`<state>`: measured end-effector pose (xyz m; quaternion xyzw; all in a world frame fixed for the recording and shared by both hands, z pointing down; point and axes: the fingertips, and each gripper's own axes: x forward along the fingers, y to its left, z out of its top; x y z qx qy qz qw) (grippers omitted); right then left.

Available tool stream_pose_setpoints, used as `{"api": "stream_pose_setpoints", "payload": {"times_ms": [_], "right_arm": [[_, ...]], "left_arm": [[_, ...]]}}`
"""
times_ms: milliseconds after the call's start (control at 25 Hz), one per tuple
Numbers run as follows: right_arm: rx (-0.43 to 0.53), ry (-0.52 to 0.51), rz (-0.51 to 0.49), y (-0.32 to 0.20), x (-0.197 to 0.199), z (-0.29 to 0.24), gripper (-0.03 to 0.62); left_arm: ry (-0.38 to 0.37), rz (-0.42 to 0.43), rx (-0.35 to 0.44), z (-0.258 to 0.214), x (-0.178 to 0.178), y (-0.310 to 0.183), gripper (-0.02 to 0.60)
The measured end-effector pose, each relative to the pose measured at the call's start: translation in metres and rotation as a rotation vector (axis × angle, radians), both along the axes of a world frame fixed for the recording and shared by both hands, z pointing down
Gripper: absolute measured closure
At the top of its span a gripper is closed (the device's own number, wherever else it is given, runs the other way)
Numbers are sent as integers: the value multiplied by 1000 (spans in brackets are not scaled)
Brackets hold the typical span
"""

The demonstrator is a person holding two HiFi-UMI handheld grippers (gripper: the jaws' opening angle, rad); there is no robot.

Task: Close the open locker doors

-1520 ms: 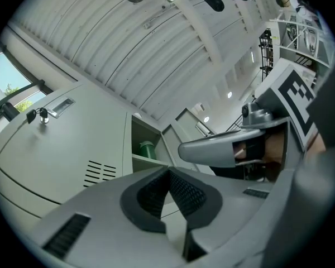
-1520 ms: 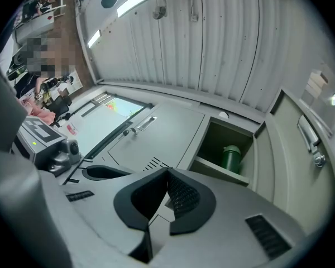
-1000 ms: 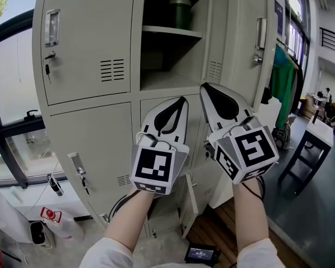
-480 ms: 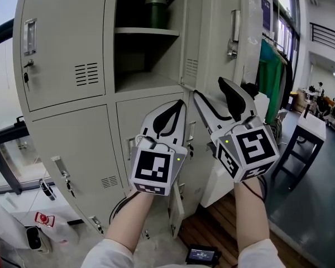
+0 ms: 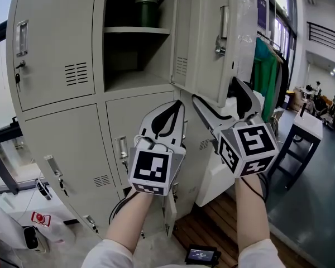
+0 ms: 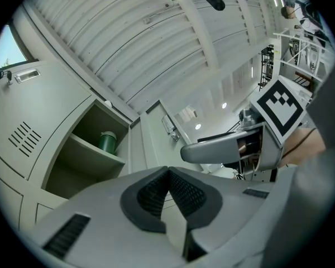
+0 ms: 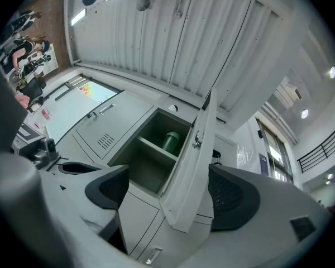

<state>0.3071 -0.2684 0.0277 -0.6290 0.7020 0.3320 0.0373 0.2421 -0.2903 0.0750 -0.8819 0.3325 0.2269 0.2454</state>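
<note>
As it hangs ajar, open upper door [image 5: 204, 43]: thin sheet steel, stiff, probably light on its hinges, with smooth paint likely to slip under pads. A green canister [image 5: 147, 10] sits on the shelf left of the door. My right gripper [image 5: 215, 91], just below the door, has just opened its jaws wide. The door's lower edge shows between them, unpressed. My left gripper [image 5: 178, 104], below-left of the door, is closed and empty. Best hold, I judge: the free edge near the handle [image 5: 220, 35], or a flat push.

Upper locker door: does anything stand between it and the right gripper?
Nothing visible does. The right gripper's fingers have just been opening, and the open door's lower edge shows directly between them.
</note>
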Motion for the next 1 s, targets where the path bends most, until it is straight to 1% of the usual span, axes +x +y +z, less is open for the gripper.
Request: {"api": "stream_pose_setpoints", "payload": {"times_ms": [200,440,840,1000], "right_arm": [[-33,-26,-27,-8,2,5,166],[-9,-59,-64,-7,1,1,178],[-8,-50,-89,-15,-19,3,207],[-17,-59,-154,-17,-32,3,230]], "left_arm": [[3,-14,-4,0,-2,-3,554],[10,-32,-4,-1,-12,-9,554],[9,-39,-10,0,-26,-18,554],[1,-52,-19,3,-36,-26,554]]}}
